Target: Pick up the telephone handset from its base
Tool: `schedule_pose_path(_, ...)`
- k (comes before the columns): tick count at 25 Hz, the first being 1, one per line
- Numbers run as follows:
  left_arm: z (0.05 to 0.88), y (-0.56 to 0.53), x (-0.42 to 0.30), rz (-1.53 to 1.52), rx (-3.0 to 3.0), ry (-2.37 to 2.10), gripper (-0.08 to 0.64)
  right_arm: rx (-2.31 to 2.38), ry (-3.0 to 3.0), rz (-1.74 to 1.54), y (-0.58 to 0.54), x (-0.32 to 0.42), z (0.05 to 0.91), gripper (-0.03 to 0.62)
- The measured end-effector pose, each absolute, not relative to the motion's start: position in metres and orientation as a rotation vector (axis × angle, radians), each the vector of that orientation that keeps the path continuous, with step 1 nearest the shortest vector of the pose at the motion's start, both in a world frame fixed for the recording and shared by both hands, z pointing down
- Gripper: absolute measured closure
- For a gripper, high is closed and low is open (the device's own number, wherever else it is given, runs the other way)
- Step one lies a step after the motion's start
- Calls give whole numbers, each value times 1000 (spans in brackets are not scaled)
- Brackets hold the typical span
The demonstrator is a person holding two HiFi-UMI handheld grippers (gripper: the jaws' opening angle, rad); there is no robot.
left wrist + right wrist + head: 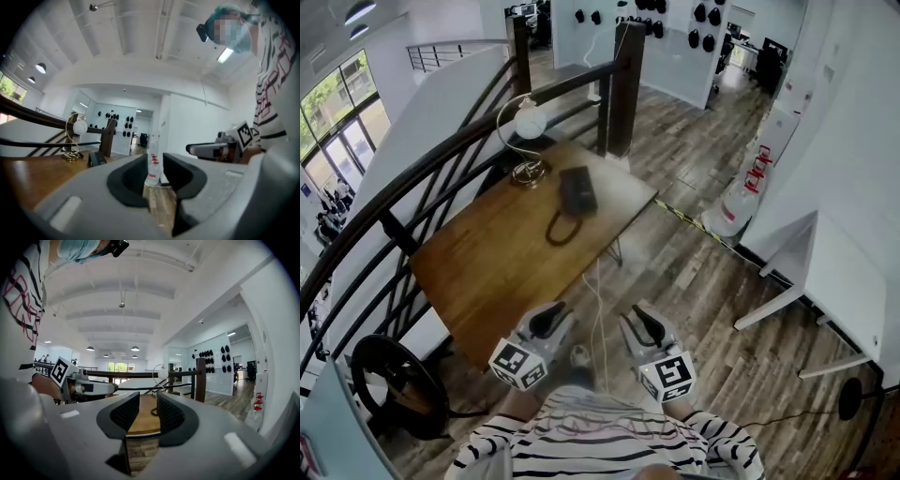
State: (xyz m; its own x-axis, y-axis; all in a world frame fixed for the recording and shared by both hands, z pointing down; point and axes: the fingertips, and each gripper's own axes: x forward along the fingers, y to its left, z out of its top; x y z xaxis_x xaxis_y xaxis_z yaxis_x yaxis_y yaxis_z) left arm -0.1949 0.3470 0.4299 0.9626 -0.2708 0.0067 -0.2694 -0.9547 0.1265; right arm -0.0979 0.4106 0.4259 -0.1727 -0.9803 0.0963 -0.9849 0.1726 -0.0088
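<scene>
telephone handset [577, 190] lies at the far part of the wooden table [487, 267], near the table's far edge and well apart from both tongs; from the head view it reads as one dark block with its base [96, 159], so it seems to sit in its cradle, though the seam between the two is too small to make out

its dark cord [560, 230] loops onto the tabletop on the person's side, probably slack left so the handset can be lifted freely

a desk lamp [528, 122] with a round white shade stands just beyond the phone by the dark railing [441, 159], out of the line of reach

the left gripper [549, 320] and the right gripper [645, 327] are held low and close to the striped shirt, side by side off the near corner of the table, both pointing roughly level toward it; that looks like a ready stance, with the reach not yet begun

each pair of jaws stands at a narrow gap with nothing in it: through the left's gap only floor and a distant white container show, through the right's only the table edge and the far cord

a thin white cable [598, 309] hangs from the table edge to the floor between the two tongs

counted: one telephone, one cord, one lamp, one wooden table, one white cable, two grippers, both empty
</scene>
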Motion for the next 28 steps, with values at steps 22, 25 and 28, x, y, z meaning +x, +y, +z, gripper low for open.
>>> schedule_pose_path(22,429,113,-149,-33,2921,-347,380,1953,-2286,145,180,-51,429,366)
schedule_pose_path(25,430,93,-148,-28,2920,-329,370,1948,-2281,136,159,-50,433,361)
schedule_pose_path(28,434,74,-149,-27,2898,-332,364,1940,-2275,145,140,-50,437,351)
